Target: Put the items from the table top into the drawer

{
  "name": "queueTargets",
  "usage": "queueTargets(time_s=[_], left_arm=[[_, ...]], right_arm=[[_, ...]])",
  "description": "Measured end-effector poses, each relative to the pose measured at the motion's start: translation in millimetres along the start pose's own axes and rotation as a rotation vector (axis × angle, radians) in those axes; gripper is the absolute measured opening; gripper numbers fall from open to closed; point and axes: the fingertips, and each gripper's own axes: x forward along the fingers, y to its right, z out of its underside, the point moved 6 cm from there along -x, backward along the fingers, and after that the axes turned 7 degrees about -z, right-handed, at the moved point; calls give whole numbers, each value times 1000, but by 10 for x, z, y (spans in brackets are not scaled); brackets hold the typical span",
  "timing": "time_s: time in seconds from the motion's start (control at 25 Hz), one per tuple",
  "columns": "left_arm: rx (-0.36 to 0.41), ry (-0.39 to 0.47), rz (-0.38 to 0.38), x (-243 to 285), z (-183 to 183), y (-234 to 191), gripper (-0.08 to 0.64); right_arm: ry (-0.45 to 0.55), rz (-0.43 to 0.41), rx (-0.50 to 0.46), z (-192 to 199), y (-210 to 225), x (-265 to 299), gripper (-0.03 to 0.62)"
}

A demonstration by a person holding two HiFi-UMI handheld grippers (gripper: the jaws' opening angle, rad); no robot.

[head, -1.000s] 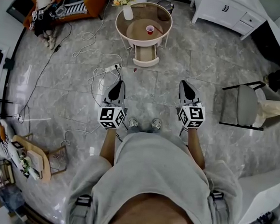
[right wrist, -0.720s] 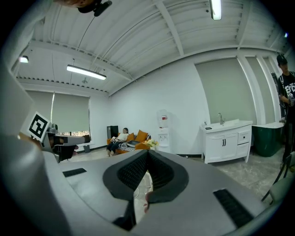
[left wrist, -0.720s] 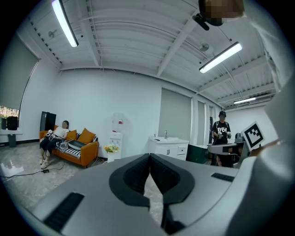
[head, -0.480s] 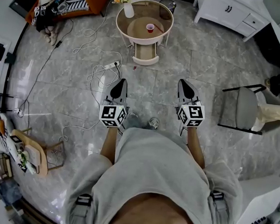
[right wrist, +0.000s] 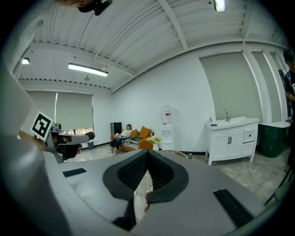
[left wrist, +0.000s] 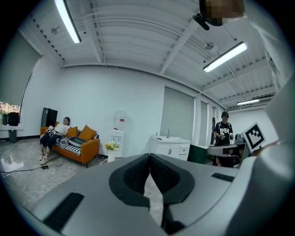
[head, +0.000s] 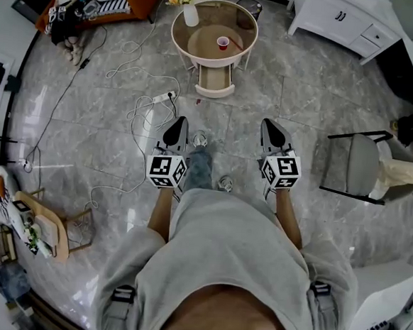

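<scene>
While nothing is being carried, the left hand-held gripper point(head: 177, 123) is holding its jaws fully together, its dark pads point(left wrist: 136, 174) meeting along one seam with nothing between them. The right hand-held gripper point(head: 273, 127) is doing the same: jaws closed, empty.

Both are pointing ahead across the bare floor point(head: 109, 139) toward the round worktop point(head: 176, 39), which is standing well away from them. The red cup point(head: 222, 42) is sitting on the worktop, a white vase of flowers point(head: 189, 13) is standing at its far left edge, and the drawer point(head: 215, 81) is hanging pulled out below the near edge.

By my reading the step in hand is the approach, with no item lifted yet. Doing it well means closing the gap first and spreading one gripper's jaws before they reach the cup. That gripper should come in level from the side and meet the cup around mid-height. A light cup like this probably crushes or tips easily, so a gentle squeeze is wiser than a hard one. Loose cables and a power strip point(head: 162, 100) are lying on the floor along the way and are worth stepping around.

The forearms are reaching forward from the torso, side by side and apart. Each gripper is tilting slightly below level, marker cube nearest the wrist.
</scene>
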Motion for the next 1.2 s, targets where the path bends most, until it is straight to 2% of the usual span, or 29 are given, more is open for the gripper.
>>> queueTargets(time_s=[0.36,1.0,1.2], left_arm=[[-15,-4,34,828,-123,-411,17],[-42,-3,133,2510,-621,-1537,17],[-37,-19,171,2923,-643,-1799,17]], right_arm=[[-11,29,7,-154,253,777,23],[-16,109,-16,-827,542,2587,23],[-27,140,-7,-847,590,2962,23]])
